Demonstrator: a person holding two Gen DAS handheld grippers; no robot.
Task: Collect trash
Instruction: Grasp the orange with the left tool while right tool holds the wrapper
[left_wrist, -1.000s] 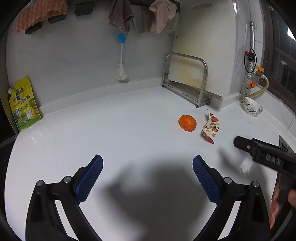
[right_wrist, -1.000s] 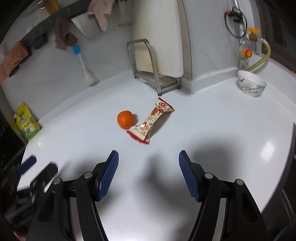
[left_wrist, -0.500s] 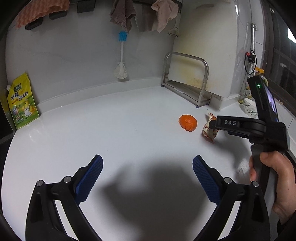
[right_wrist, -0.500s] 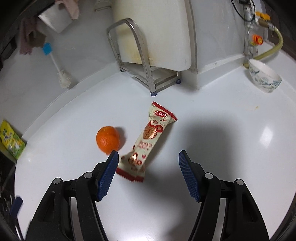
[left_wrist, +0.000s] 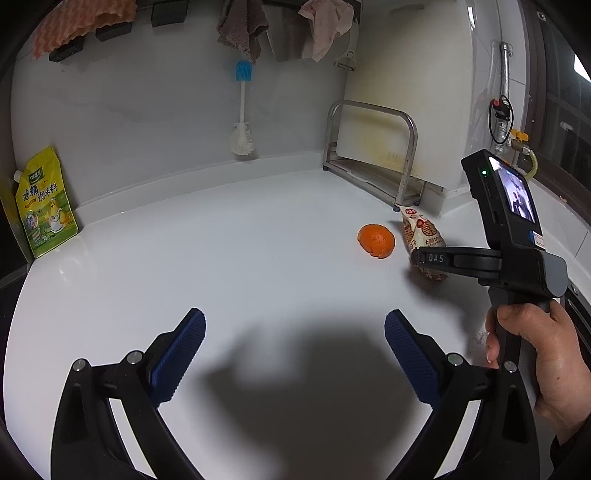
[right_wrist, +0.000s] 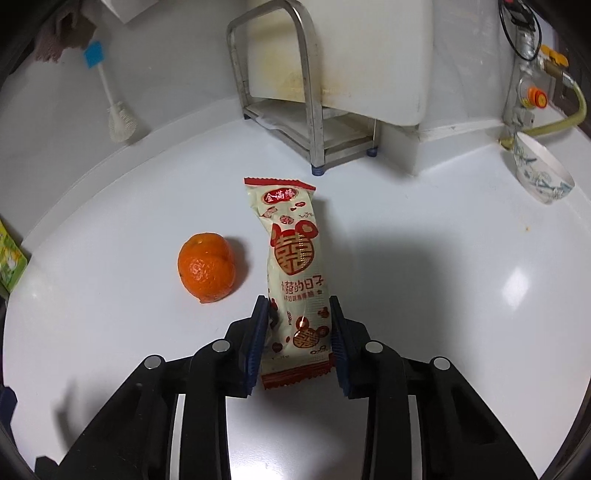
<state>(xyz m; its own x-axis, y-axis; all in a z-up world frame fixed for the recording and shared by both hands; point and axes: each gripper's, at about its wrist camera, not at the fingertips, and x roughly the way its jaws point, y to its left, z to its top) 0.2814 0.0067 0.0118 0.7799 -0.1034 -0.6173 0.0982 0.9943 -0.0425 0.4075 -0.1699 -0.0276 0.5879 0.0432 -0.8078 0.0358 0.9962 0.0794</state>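
Right claw (right_wrist: 297, 338) closing around snack wrapper (right_wrist: 295, 266), orange (right_wrist: 207, 271) beside

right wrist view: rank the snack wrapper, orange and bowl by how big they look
1. snack wrapper, clearly largest
2. orange and bowl look about alike; the bowl sits farther off, so no ranking between them

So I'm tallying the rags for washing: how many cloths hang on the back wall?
3, all along the top of the wall: an orange cloth at the left, a brown cloth above the dish brush, a pink cloth further right. More may hang beyond the frame.
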